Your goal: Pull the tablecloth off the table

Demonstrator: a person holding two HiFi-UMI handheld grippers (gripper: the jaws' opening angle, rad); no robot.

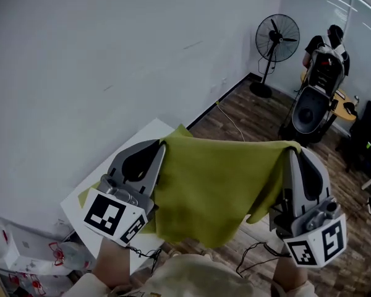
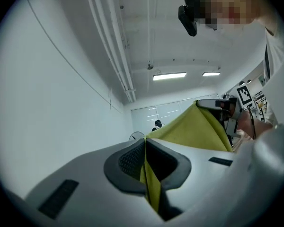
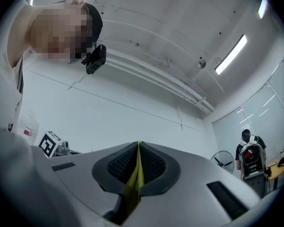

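The cloth point(image 1: 216, 184) hangs in the air, stretched between the left gripper point(image 1: 163, 145) and right gripper point(image 1: 291, 151), each pinched tight on 1 top corner. Most of it looks clear of the table point(image 1: 153, 130). 1 low corner seems to rest there, so I'd say a last pull remains.

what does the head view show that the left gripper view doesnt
Only the head view: the white table below, the wooden floor, and the tablecloth hanging as a sheet between the left gripper and the right gripper.
Only the left gripper view: the ceiling lights, the ceiling pipes, and the left gripper's pads shut tight on the cloth's edge.
Both: the yellow-green cloth, the right gripper holding its far corner, and the fan by the far wall.
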